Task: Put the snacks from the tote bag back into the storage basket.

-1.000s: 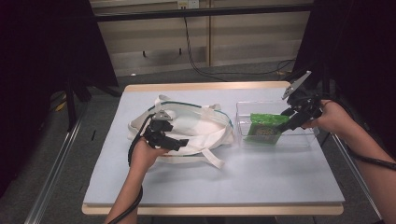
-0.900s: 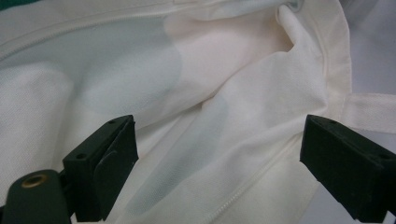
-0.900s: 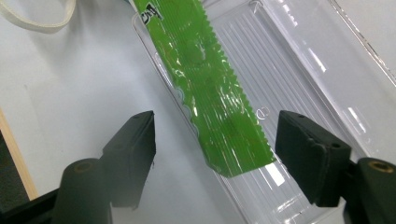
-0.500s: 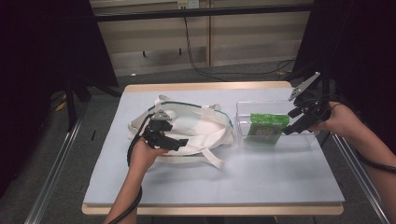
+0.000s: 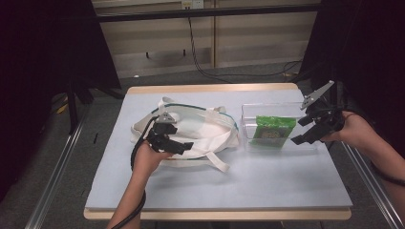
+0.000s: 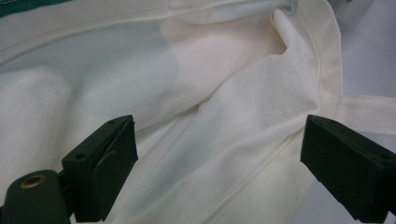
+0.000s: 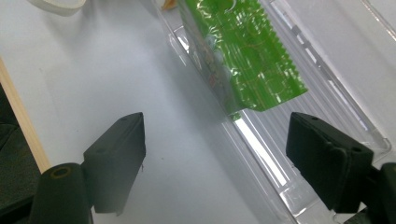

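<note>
The pale blue-grey table (image 5: 215,191) fills the frame's middle; at centre left lies the white cloth tote bag (image 5: 200,131), the left gripper (image 5: 184,145) on it with jaws apart, fabric between but unpinched; at right the clear plastic box (image 5: 248,138) holds 1 green foil packet (image 5: 273,131); the right gripper (image 5: 305,131) has just been opening, empty. Judged: approach the packet's upper edge squarely, clearing the wall.

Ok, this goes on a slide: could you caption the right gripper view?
Open right gripper hangs before a clear plastic bin holding a green foil packet on the pale blue table.
</note>
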A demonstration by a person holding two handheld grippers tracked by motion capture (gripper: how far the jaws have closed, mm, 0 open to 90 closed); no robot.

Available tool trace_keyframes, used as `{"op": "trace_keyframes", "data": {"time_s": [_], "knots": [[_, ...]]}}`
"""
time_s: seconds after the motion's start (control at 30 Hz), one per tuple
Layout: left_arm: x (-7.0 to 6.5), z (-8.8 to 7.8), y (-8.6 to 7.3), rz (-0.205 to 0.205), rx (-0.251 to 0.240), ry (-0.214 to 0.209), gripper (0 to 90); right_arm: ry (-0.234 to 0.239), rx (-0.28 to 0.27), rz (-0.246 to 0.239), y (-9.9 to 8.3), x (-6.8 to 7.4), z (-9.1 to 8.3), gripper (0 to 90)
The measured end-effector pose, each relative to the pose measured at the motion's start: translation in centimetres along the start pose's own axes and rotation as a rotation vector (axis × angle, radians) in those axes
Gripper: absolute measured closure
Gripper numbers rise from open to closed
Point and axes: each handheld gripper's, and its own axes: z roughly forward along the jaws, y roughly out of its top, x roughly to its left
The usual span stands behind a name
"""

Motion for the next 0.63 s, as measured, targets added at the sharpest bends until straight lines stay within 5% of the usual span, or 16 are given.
{"op": "trace_keyframes", "data": {"time_s": [0.63], "knots": [[-0.4,0.1,0.1,-0.005,-0.01,-0.007,10.6,0.033,-0.022,-0.024,-1.6,2.1,0.9,17.3]]}}
